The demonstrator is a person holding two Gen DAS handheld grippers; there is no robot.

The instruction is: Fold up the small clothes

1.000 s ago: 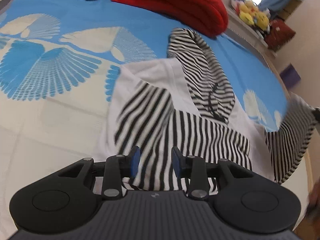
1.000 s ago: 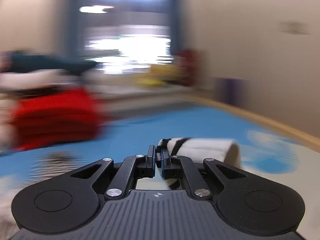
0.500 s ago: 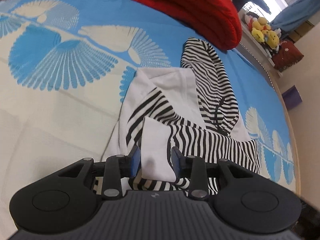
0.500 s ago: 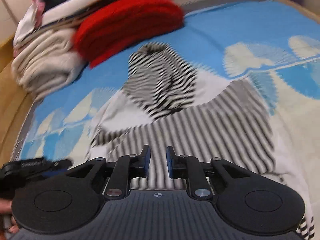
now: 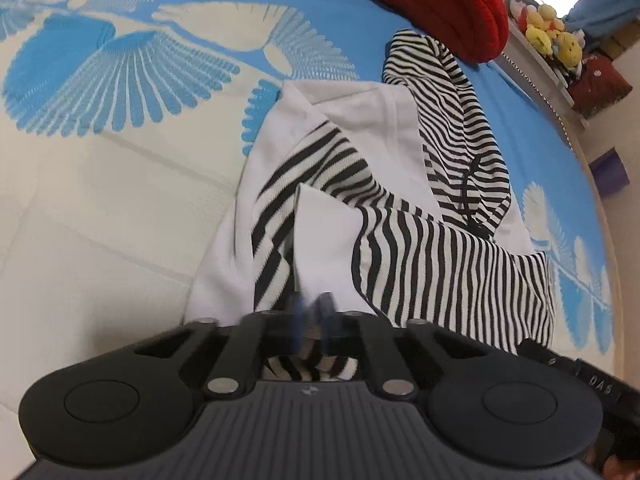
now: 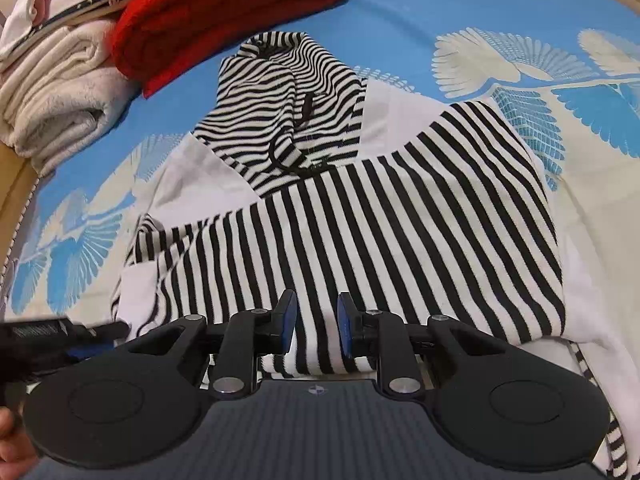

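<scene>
A black-and-white striped hoodie (image 6: 400,220) with a white body lies on the bed, its hood (image 6: 288,92) pointing away. Both striped sleeves are folded across the front. In the left wrist view my left gripper (image 5: 311,320) is shut on the white cuff (image 5: 324,240) of the sleeve (image 5: 304,176), which stands up between the pads. My right gripper (image 6: 316,322) is open just above the other sleeve, whose stripes show in the gap without the pads pressing on them. The left gripper (image 6: 60,336) also appears at the left edge of the right wrist view.
The bed cover (image 5: 120,200) is blue and cream with a fan pattern. A folded red knit (image 6: 224,12) and rolled cream towels (image 6: 60,88) lie past the hood. Plush toys (image 5: 552,40) and a purple box (image 5: 608,172) sit beyond the bed's far edge.
My left gripper sank onto the white cuff and shut on it. My right gripper let go of the striped sleeve, tipped downward and opened; that sleeve now lies across the hoodie's front.
</scene>
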